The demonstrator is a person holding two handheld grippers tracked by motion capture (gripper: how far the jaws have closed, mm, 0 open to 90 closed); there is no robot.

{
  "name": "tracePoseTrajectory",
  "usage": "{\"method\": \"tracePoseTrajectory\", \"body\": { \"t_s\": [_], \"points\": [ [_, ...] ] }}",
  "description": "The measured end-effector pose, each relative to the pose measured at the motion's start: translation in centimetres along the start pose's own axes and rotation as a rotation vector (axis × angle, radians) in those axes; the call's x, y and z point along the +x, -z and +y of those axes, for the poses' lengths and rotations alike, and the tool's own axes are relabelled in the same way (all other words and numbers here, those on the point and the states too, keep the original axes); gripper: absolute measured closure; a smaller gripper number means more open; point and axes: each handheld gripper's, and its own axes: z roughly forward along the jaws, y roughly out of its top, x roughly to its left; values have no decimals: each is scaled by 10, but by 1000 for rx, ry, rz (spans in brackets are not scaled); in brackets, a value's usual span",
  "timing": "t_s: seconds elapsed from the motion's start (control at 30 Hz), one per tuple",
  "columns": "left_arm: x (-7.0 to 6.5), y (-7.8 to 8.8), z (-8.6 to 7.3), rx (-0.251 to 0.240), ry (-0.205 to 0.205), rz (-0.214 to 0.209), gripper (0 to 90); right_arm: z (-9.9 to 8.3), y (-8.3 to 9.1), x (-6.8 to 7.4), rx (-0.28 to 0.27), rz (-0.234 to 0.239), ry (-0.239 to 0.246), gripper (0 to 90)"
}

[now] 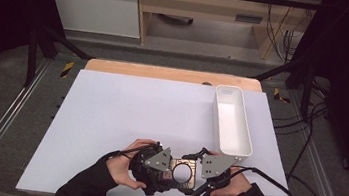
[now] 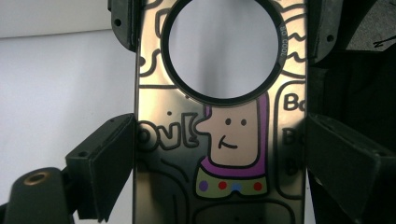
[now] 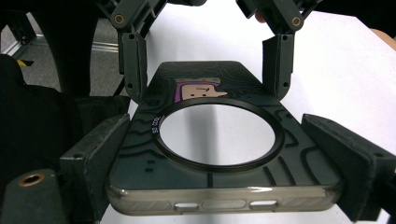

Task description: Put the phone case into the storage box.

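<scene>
My high view looks forward and down over the whole tabletop (image 1: pixel 109 120) from above its near edge. My two gripper views sit very close to the phone case (image 2: pixel 224 140), facing each other from its opposite ends. All three views share that case; the right one also catches the left fingers (image 3: pixel 135 60) beyond it.

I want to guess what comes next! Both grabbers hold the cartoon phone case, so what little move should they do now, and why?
Probably carry the dark cartoon-printed phone case with the round ring toward the long white plastic bin. The left gripper and right gripper each clamp one end, and the bin sits empty just beyond the right hand.
</scene>
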Motion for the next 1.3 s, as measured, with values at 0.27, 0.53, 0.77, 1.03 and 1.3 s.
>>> {"method": "tracePoseTrajectory", "body": {
  "t_s": [0.27,0.53,0.77,1.03,1.3],
  "points": [
    [1,0,0,-2,17,-5,75,0,-1,1,10,3,-4,120],
    [2,5,-2,-19,31,0,50,1,1,-2,16,-2,-23,120],
    [4,16,-9,-15,59,8,35,4,9,-5,31,-8,-49,120],
    [5,26,-19,-14,91,19,33,8,18,-10,54,-14,-72,119],
    [7,30,-27,-18,115,30,32,18,32,-15,101,-7,-102,120]
  ]
}}
